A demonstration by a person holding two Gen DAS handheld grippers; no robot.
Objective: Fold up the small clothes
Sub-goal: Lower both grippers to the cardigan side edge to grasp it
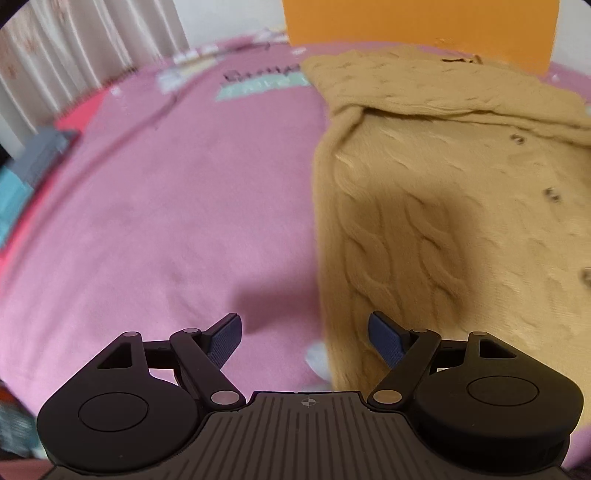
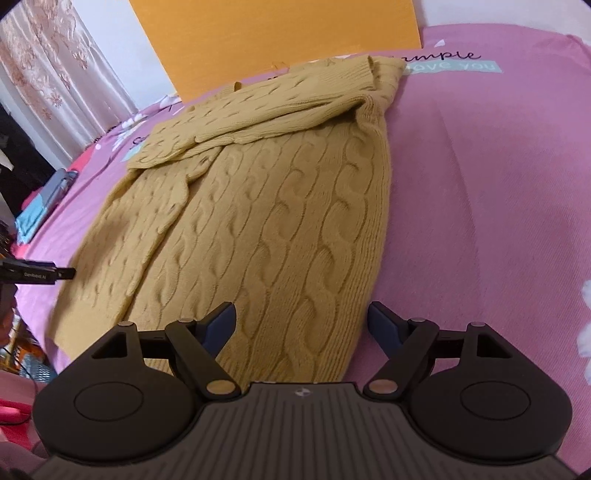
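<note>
Your left gripper (image 1: pixel 304 338) has its fingers spread wide with nothing between them, over the near left edge of the mustard cable-knit sweater (image 2: pixel 266 221). Your right gripper (image 2: pixel 301 325) is equally wide and grips nothing, above the sweater's near hem. The sweater lies partly folded on the pink printed bedsheet (image 2: pixel 480 184), its sleeves laid across the far end near the orange headboard (image 2: pixel 277 33).

Black gripper (image 1: pixel 304 338), blue pads (image 1: pixel 225 341), silver pivots.

Cardigan (image 1: pixel 443 206) motion-blurred, right side cut off; bedsheet (image 1: pixel 166 203) lettering illegible.
</note>
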